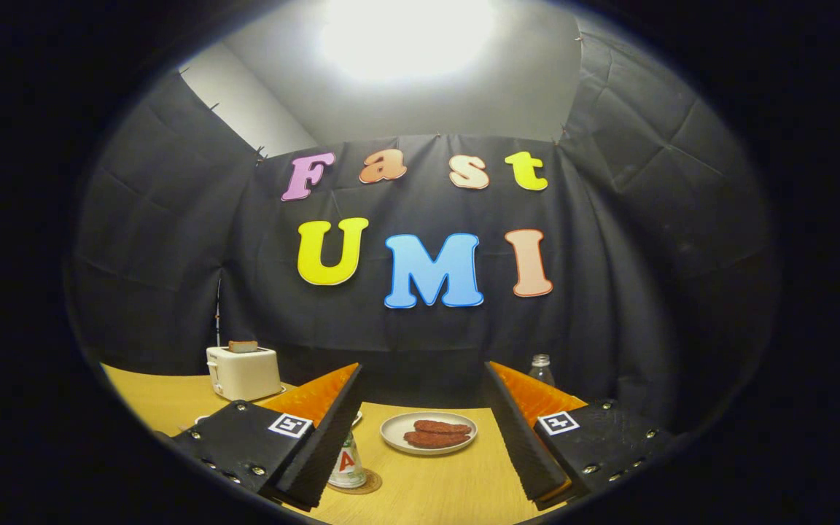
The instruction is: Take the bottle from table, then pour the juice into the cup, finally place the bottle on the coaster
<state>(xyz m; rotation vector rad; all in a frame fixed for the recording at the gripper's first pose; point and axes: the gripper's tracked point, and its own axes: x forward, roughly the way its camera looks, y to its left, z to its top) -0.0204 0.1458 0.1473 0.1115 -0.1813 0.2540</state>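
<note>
My gripper is open above the wooden table, with nothing between its fingers. A small bottle with a white label stands upright on a round brown coaster, just inside the left finger. That finger hides the bottle's upper part. Beyond the right finger, near the back wall, the neck and shoulders of a clear bottle rise above the finger. I cannot make out a cup.
A white plate with two brown sausages lies on the table ahead, between the fingers. A white toaster with a slice of bread in it stands at the back left. A white rim peeks out beside the left finger.
</note>
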